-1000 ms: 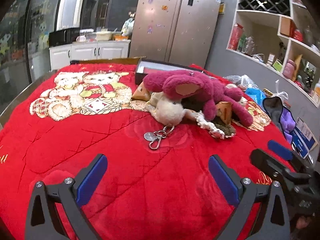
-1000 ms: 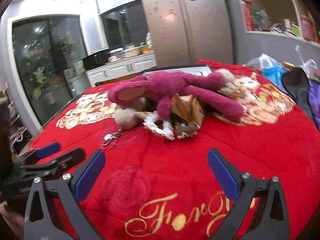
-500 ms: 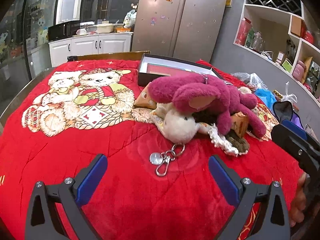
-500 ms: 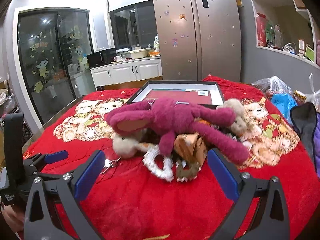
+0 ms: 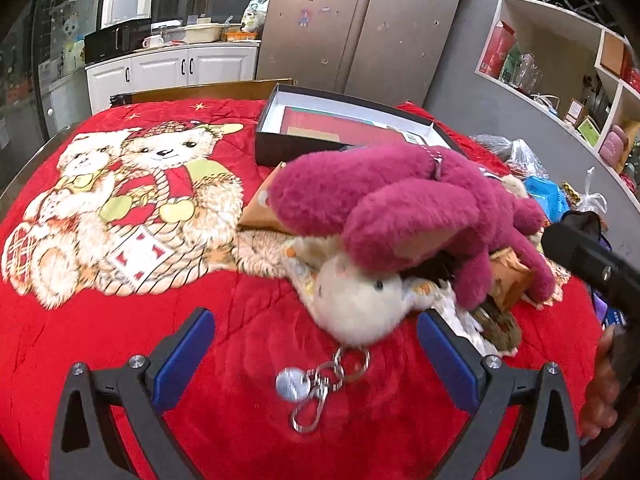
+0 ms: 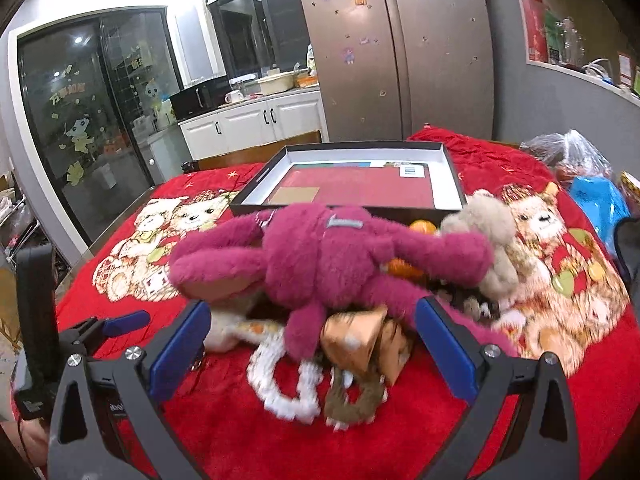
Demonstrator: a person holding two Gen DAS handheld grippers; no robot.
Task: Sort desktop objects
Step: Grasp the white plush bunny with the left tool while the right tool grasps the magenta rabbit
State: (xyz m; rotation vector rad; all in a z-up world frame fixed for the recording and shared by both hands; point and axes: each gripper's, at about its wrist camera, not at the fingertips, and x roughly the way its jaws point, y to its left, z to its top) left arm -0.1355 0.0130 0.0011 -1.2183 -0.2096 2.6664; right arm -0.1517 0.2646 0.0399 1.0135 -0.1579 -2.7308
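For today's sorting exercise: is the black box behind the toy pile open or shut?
Open. The black box has no lid on; its white inner walls and a red sheet on its floor are visible. No toys lie inside yet.

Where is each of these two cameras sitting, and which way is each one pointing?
Left wrist: on the left gripper, looking along its open fingers at a keyring and white plush; the person's hand shows at right.
Right wrist: on the right gripper, also open, facing the magenta plush toy and gold bell; the other gripper appears at left.
Shared: magenta toy, open black box, red blanket, fridge.
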